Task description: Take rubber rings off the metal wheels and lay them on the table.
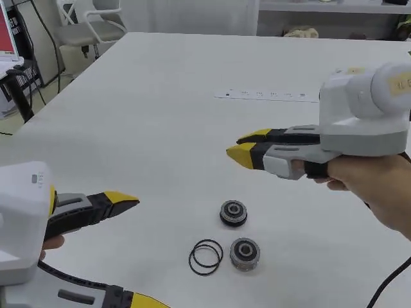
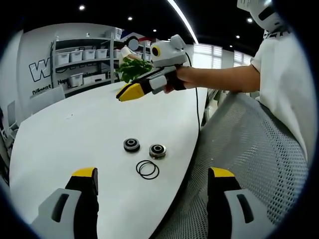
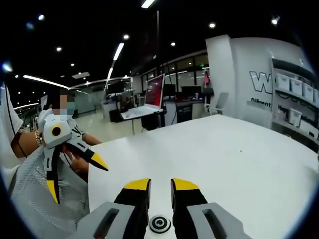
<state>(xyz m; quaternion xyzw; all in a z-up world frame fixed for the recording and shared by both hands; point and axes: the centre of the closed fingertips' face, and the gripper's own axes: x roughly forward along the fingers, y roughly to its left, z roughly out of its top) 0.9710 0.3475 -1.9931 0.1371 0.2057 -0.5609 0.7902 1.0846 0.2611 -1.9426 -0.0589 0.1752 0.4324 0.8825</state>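
Fingers of my right gripper [image 1: 246, 146] stand almost together, with a narrow gap between them and nothing held. Those of my left gripper [image 1: 136, 250] are spread wide and are also empty. Both hang above the desk [image 1: 160, 115], apart from the work. Toward its near edge sit two metal wheels. Just beside the nearer wheel [image 1: 244, 253] lie two rubber rings [image 1: 205, 256], overlapping. The farther wheel [image 1: 233, 213] looks darker round its rim, so I take it to carry a ring, though I cannot be sure. I would pinch that wheel firmly with the left, open the right a little, catch the band with one tip, and roll it over the rim slowly so the wheel neither slides nor tips.
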